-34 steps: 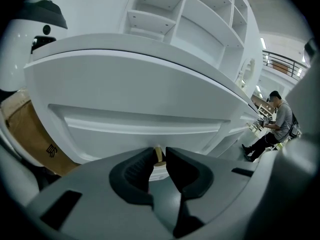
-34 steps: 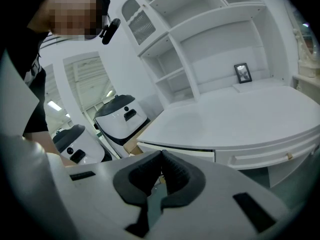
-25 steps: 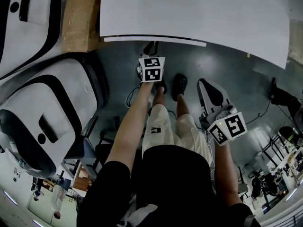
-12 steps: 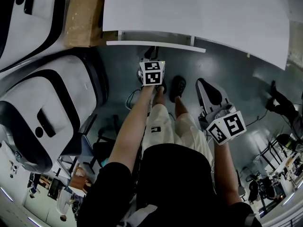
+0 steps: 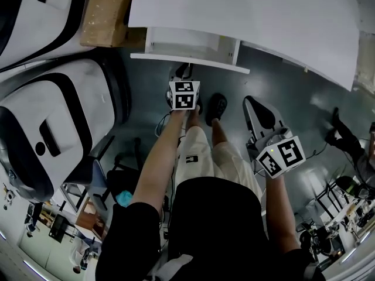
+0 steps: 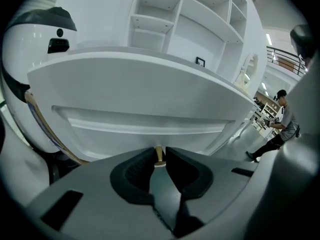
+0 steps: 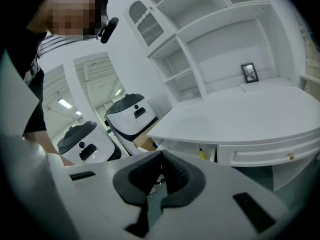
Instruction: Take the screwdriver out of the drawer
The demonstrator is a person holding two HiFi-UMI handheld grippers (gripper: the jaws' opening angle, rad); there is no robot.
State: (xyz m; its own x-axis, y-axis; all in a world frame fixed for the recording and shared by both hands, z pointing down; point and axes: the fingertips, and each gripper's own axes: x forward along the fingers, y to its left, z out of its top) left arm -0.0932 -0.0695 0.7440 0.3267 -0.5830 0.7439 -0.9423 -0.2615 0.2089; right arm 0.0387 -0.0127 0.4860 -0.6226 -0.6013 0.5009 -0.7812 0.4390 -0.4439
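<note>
Screwdriver (image 7: pixel 202 154) lies inside the drawer (image 5: pixel 188 61) — only a sliver of yellow handle shows, and only from the right gripper view, near the right-hand end of the open compartment. From the head view the inside of the drawer looks plain white and I cannot pick the tool out. The drawer stands partly out from under the white desk (image 5: pixel 252 16), its front panel clear of the desk edge.

At the middle of that front sits a small brass knob (image 6: pixel 159 155), and the left gripper (image 6: pixel 159 152) has its fingers closed narrowly on it, one pad against each side. The left arm reaches straight out from the body to the drawer.

The right gripper (image 5: pixel 254 105) hangs well off to the right, over the grey floor (image 5: pixel 293 92), apart from the desk. Its fingers are pressed together with nothing between them.

Below the drawer the person's dark shoes (image 5: pixel 220 106) stand on the floor. To the left are big white-and-black machines (image 5: pixel 53 127) and a brown box (image 5: pixel 106 16) against the desk's end. Behind the desk rise white shelves (image 6: pixel 200 19) — a small framed picture (image 7: pixel 249 72) stands on the desktop.
</note>
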